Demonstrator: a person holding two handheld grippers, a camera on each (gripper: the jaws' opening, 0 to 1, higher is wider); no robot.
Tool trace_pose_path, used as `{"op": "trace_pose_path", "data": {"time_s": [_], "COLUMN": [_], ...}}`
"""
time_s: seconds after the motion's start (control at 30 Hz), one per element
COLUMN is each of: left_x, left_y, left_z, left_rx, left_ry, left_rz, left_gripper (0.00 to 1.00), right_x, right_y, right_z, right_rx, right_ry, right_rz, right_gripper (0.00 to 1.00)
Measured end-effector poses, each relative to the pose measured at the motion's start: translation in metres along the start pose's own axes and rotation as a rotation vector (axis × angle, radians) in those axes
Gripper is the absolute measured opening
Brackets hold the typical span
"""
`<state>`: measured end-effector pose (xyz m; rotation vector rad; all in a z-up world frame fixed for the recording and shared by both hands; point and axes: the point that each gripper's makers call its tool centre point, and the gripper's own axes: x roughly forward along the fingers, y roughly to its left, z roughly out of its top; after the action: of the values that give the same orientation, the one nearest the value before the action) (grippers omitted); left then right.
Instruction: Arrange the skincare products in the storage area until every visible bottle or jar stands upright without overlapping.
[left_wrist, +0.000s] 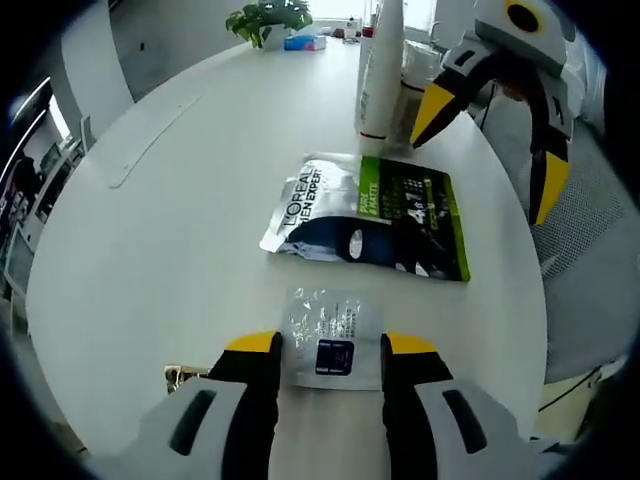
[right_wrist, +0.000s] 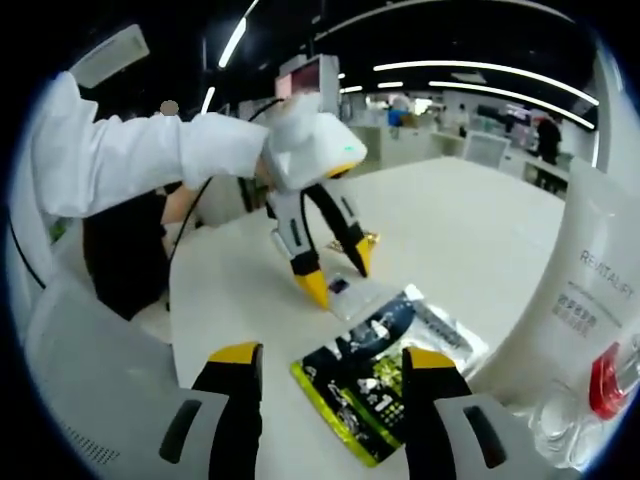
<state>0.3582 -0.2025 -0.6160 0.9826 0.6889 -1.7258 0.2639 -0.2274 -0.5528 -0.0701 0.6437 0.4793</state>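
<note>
A round white table (left_wrist: 180, 200) holds 1 tall white tube (left_wrist: 382, 70) standing upright at the far edge. A green-and-black sachet (left_wrist: 370, 215) lies flat mid-table, so arranging seems unfinished. The left gripper (left_wrist: 330, 345), jaws spread, straddles a small clear sachet (left_wrist: 332, 335). The right gripper (right_wrist: 335, 362) hovers spread over the green sachet's end.
</note>
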Motion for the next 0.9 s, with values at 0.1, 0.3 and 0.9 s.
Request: {"op": "trace_pose_path", "data": {"time_s": [0.1, 0.3, 0.9], "left_x": [-0.001, -0.001, 0.001], "left_y": [-0.009, -0.023, -0.061], "left_z": [-0.001, -0.002, 0.003], "left_rx": [0.008, 0.012, 0.016], "left_ry": [0.007, 0.016, -0.005], "left_rz": [-0.008, -0.015, -0.045], "left_gripper": [0.4, 0.4, 0.4], "right_x": [0.0, 0.0, 0.002], "right_y": [0.001, 0.0, 0.008], "right_z": [-0.001, 0.0, -0.003], "right_rx": [-0.003, -0.001, -0.013], "right_ry": [0.003, 0.001, 0.019], "right_rz": [0.003, 0.0, 0.029], "right_gripper": [0.5, 0.51, 0.51]}}
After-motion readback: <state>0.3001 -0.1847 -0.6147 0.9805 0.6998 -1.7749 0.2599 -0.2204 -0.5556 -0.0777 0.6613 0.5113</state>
